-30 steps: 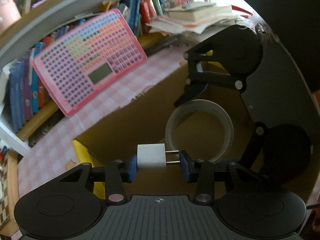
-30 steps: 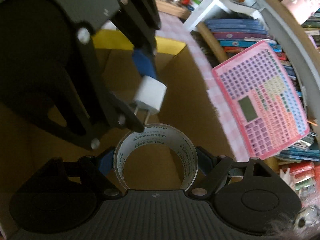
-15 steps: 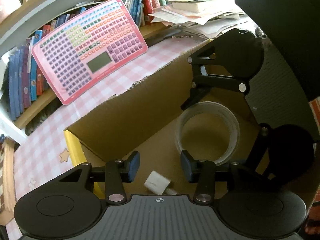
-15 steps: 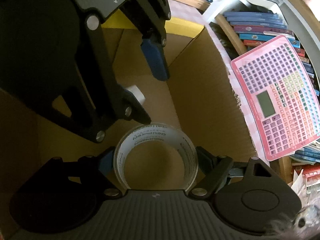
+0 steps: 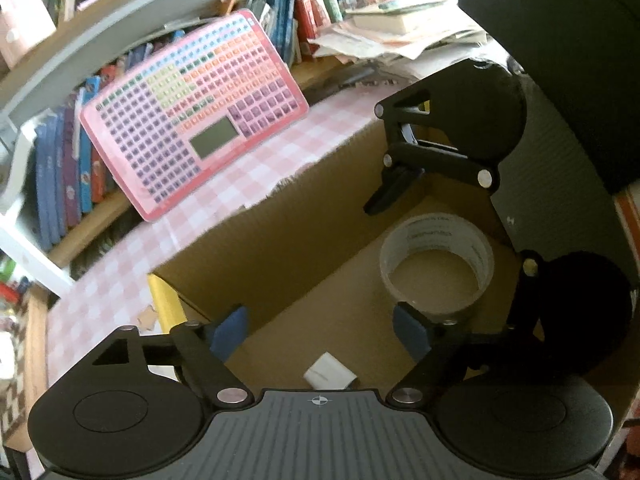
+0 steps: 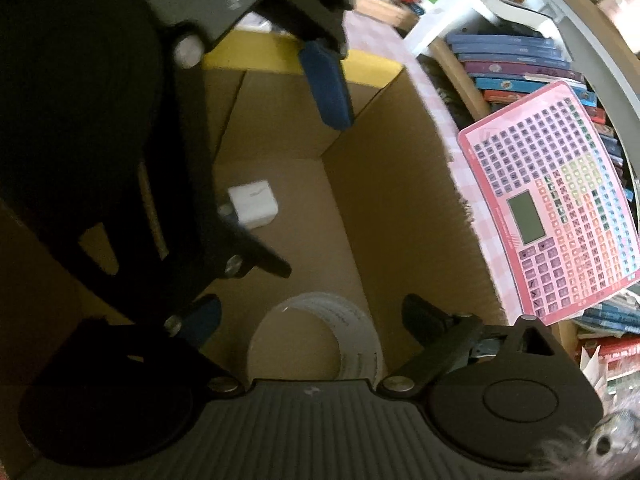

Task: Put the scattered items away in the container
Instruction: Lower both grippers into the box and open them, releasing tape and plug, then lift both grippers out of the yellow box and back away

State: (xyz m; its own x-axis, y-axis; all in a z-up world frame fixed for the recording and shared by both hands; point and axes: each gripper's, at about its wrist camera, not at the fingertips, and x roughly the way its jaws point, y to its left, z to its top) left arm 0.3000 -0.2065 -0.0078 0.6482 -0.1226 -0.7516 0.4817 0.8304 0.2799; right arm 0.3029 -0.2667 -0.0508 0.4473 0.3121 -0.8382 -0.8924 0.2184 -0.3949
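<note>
An open cardboard box holds two items. A white plug charger lies loose on its floor, just under my left gripper, whose jaws are opening with nothing between the blue pads. A roll of clear tape rests on the box floor. My right gripper straddles it; its jaws are opening and the pads stand clear of the roll. Both grippers hang over the box and point down into it.
A pink toy keyboard leans against a bookshelf beyond the box, on a pink checked tablecloth. The box has a yellow flap at one end. Stacked papers and books lie behind.
My left gripper let go of the white charger, which dropped to the box floor. The right gripper's jaws spread off the tape roll, which now sits lower in the box.
</note>
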